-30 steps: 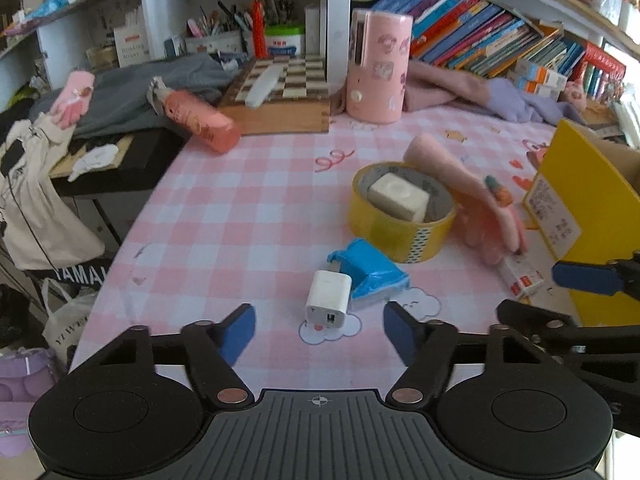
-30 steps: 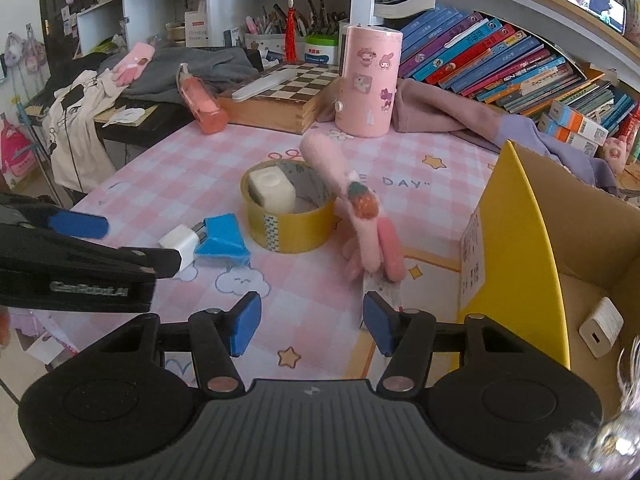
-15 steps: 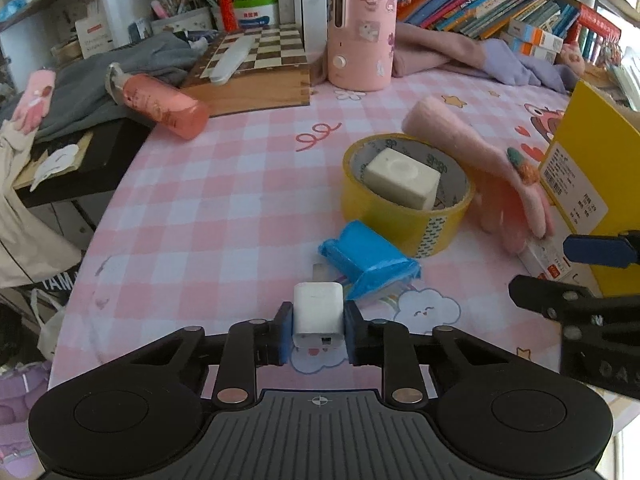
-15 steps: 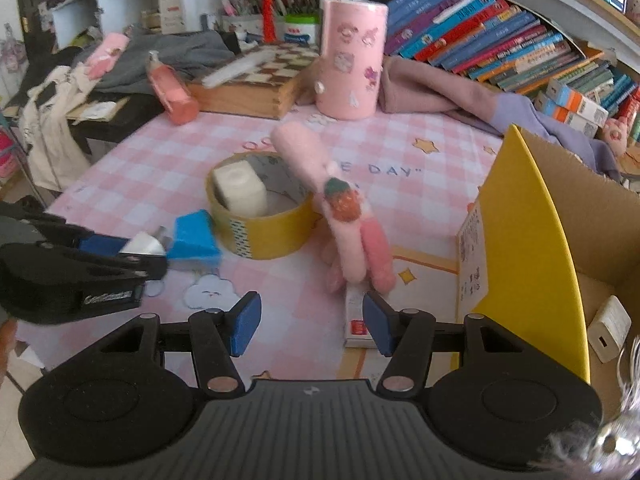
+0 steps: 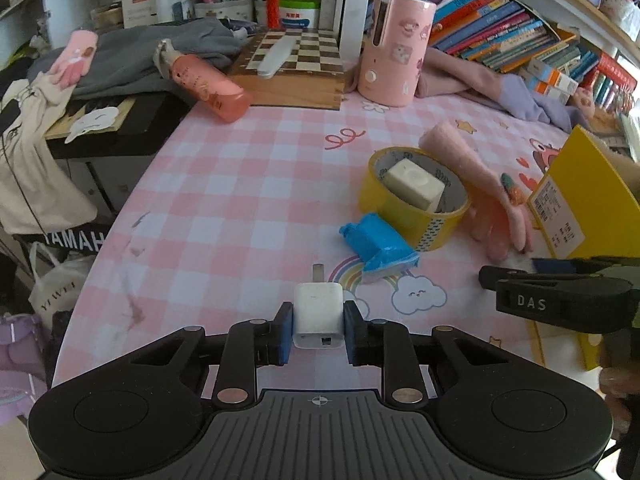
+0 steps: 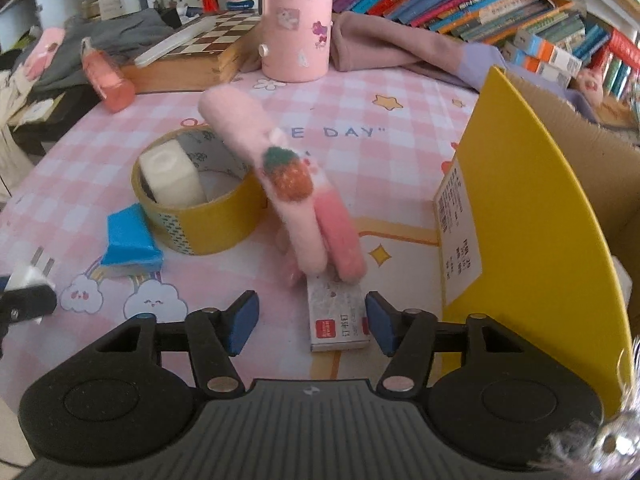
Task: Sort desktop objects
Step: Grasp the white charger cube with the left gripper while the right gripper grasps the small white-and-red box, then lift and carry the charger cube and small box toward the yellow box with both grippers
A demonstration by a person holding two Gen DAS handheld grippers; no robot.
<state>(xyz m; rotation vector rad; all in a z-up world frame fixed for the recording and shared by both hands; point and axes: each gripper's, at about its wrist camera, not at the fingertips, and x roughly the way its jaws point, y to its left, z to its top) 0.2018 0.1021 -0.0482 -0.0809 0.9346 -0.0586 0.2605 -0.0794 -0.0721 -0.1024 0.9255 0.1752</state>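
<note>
Left wrist view: the left claw (image 5: 319, 330) pinches the white charger (image 5: 319, 314) by its sides, both pads pressed against it, prongs pointing away over the pink checked worktop (image 5: 240, 184). To do this step well, I would lift it straight up before swinging right, so the prongs clear the blue packet (image 5: 378, 247) just ahead. Behind that sits the yellow tape roll (image 5: 412, 204) with a white block (image 5: 414, 182) inside, and a pink glove (image 5: 476, 184) draped over its far rim. The yellow box (image 5: 580, 200) stands at the right edge; the right claw's black finger crosses in front of it, so the carrying path should pass above or behind that arm.

Right wrist view: the right claw (image 6: 306, 322) is spread and just closing, with a small staple box (image 6: 338, 316) between the pads but not yet pressed; the right pad is just beside it, the left well apart. The glove's (image 6: 288, 184) fingertips rest on the staple box's far end, so a pull may drag the glove. The yellow box (image 6: 520, 208) stands open just to the right. At the far left edge the charger (image 6: 28, 276) shows, held by the other claw. A pink canister (image 6: 296, 20), chessboard (image 6: 200, 44) and pink bottle (image 6: 108, 76) stand farther back, out of the way.
</note>
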